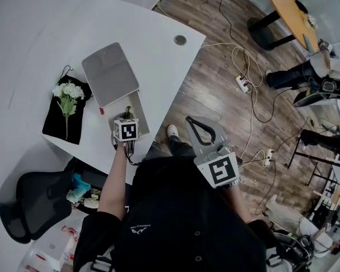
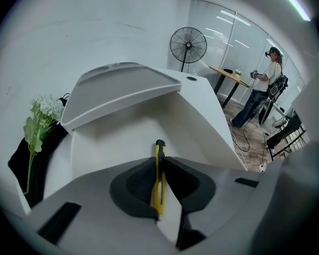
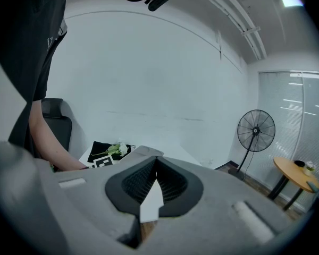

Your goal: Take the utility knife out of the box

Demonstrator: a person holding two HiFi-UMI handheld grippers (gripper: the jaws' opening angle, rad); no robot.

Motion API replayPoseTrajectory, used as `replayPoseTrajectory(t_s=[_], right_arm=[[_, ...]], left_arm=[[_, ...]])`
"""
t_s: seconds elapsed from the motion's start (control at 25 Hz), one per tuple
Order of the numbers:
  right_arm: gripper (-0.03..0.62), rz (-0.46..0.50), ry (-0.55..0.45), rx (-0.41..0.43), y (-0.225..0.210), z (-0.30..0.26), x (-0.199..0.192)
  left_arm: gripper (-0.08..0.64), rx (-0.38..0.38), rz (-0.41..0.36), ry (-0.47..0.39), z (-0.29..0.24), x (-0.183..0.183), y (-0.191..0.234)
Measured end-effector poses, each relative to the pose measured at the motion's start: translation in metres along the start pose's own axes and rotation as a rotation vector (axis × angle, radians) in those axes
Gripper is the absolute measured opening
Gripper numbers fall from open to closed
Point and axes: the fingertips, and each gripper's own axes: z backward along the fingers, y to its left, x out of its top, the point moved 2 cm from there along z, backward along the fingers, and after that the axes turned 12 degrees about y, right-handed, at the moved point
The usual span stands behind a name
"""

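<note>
Logging grip state. Left tool point(image 2: 160, 161) is pinched on the utility knife point(image 2: 159, 180): the yellow body stands on edge between the pads, and its black end pokes out past the tips. The knife is over the inside of the white box point(image 2: 111, 142), low between its walls as far as the left gripper view shows. I cannot tell whether it touches the bottom of the box. The box sits near the edge of the white table point(image 1: 158, 50), with its lid point(image 1: 109, 72) raised at the far end. In the head view the left tool points steeply down into the box from the near edge of the table.

Right tool point(image 1: 191, 122) is pressed together, tips touching, with nothing between them. I hold it off the table, above the wood floor point(image 1: 215, 78) and well apart from the box.

Left of the box in the head view, white flowers point(image 1: 68, 92) lie on a black cloth point(image 1: 56, 123). A standing fan point(image 2: 187, 45) is beyond the table's far end.
</note>
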Motion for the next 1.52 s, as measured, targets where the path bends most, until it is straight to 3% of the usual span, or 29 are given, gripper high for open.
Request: replayPoseTrajectory(t_s=[0.12, 0.28, 0.44, 1.12, 1.52], right_arm=[[0.005, -0.053, -0.068, -0.017, -0.002, 0.002, 0.007], [0.005, 0.005, -0.008, 0.000, 0.001, 0.000, 0.000], [0.005, -0.007, -0.018, 0.007, 0.002, 0.000, 0.000], [0.005, -0.023, -0.101, 0.054, -0.006, 0.005, 0.000], [0.005, -0.012, -0.143, 0.119, -0.014, 0.009, -0.002]], left_arm=[[0.051, -0.012, 0.007, 0.007, 0.001, -0.002, 0.000], [0.051, -0.006, -0.008, 0.016, 0.003, -0.006, -0.001], [0.051, -0.009, 0.012, -0.003, 0.009, -0.007, -0.001], [0.049, 0.002, 0.023, -0.174, 0.065, 0.008, -0.008], [0.049, 0.015, 0.075, -0.264, 0.103, 0.013, -0.031]])
